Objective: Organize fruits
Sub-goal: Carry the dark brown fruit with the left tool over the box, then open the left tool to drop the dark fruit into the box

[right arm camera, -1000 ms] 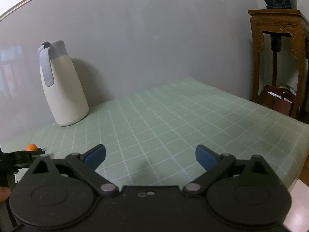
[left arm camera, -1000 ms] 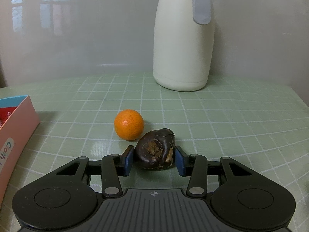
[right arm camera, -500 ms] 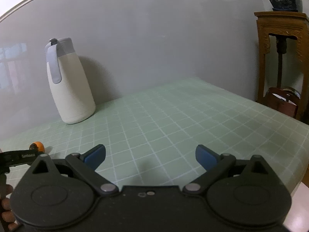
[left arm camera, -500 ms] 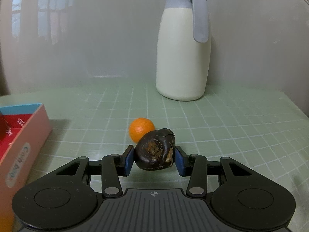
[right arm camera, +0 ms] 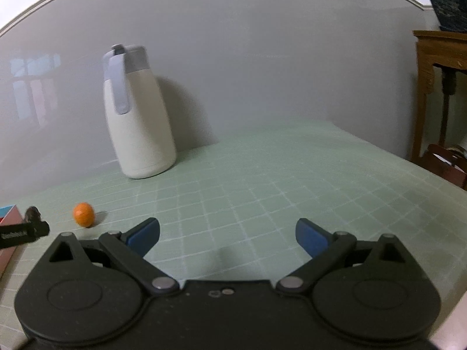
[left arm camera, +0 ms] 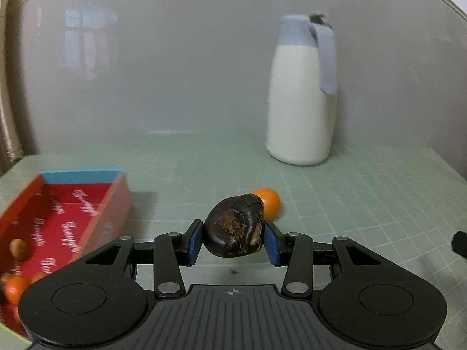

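Observation:
My left gripper (left arm camera: 233, 240) is shut on a dark brown, wrinkled fruit (left arm camera: 233, 227) and holds it above the green checked tablecloth. Behind it a small orange (left arm camera: 267, 201) lies on the cloth; the right wrist view shows the same orange (right arm camera: 83, 214). A red box (left arm camera: 61, 218) with a blue end wall stands at the left, with an orange fruit (left arm camera: 14, 290) and a small brown one (left arm camera: 19, 248) inside. My right gripper (right arm camera: 227, 234) hangs open over bare cloth, nothing between its blue pads. The left gripper's tip (right arm camera: 29, 229) with the dark fruit shows at the far left there.
A tall white jug with a grey lid and handle (left arm camera: 303, 93) stands at the back by the wall, seen too in the right wrist view (right arm camera: 137, 116). A wooden side table (right arm camera: 440, 87) stands beyond the table's right edge. The cloth (right arm camera: 292, 180) spreads to the right.
My left gripper has risen and swung left with the dark fruit; the red box has come into fuller view and the orange now lies behind to the right. The right gripper turned left, staying open.

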`<state>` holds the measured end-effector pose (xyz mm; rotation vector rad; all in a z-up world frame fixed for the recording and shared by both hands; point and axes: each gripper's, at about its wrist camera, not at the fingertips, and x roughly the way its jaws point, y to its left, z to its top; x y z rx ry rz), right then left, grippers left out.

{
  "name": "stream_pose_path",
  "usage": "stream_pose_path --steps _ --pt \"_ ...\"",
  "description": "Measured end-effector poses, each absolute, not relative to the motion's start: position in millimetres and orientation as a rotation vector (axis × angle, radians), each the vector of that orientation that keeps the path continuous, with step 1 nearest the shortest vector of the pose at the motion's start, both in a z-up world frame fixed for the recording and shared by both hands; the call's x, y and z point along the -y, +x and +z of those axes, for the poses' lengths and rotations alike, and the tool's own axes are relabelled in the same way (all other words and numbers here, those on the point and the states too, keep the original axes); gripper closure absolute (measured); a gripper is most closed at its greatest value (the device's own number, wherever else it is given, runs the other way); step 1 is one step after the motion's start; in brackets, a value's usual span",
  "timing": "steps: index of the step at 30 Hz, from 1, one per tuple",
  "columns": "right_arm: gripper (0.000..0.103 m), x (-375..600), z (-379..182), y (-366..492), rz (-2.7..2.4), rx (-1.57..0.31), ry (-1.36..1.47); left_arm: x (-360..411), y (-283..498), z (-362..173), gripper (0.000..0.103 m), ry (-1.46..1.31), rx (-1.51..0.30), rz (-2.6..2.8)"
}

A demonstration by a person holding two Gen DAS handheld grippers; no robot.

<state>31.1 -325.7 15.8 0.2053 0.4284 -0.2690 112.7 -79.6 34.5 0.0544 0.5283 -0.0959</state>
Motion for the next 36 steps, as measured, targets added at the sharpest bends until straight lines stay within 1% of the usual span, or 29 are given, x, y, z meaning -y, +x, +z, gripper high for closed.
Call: stream_pose_path --steps 9,21,36 --pt "0.003 274.6 18.5 48.3 -0.159 -0.437 0.145 9.3 93.3 51.0 0.059 0.035 -0.498 0.018" --pt "0.003 221.5 15.3 67.6 -0.042 -0.457 0.086 -84.1 93.7 38.0 0.059 -0.022 -0.549 0.198" --pt "0.003 193.9 14.5 77.1 0.016 -0.461 0.058 -123.2 115.7 18.3 0.059 -0.115 -0.670 0.219"
